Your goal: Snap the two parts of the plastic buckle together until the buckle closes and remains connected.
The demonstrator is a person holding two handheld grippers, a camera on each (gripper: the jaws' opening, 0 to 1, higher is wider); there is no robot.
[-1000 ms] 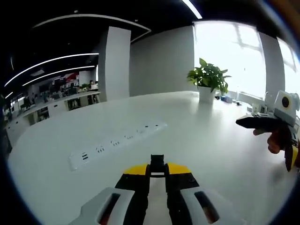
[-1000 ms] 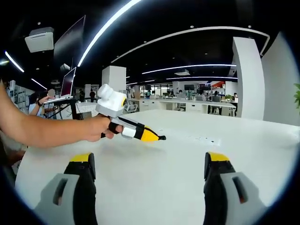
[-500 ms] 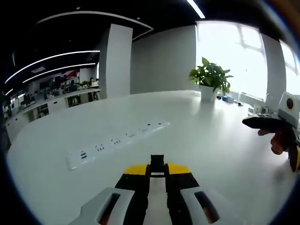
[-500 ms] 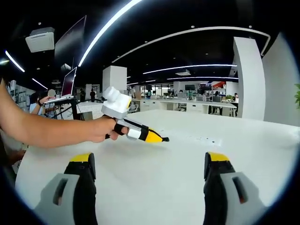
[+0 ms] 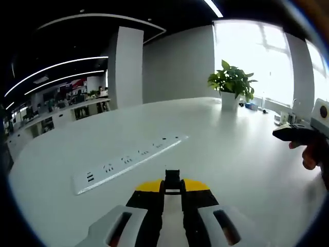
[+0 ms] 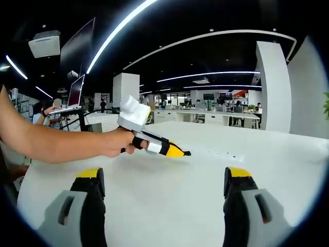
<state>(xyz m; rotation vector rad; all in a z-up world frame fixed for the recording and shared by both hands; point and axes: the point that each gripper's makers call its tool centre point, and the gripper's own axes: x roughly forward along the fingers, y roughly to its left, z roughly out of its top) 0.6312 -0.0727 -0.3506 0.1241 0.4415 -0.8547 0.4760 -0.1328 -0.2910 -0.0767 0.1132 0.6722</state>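
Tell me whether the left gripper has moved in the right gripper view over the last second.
Yes. The left gripper has slid rightward, nearer the white pillar, which stayed put in that view.

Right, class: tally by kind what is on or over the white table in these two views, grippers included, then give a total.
Grippers: 2, the left gripper shut on the black buckle part, the right gripper open
Buckle parts: 1
Power strips: 1, the white power strip
Potted plants: 1, the potted plant
Total: 5
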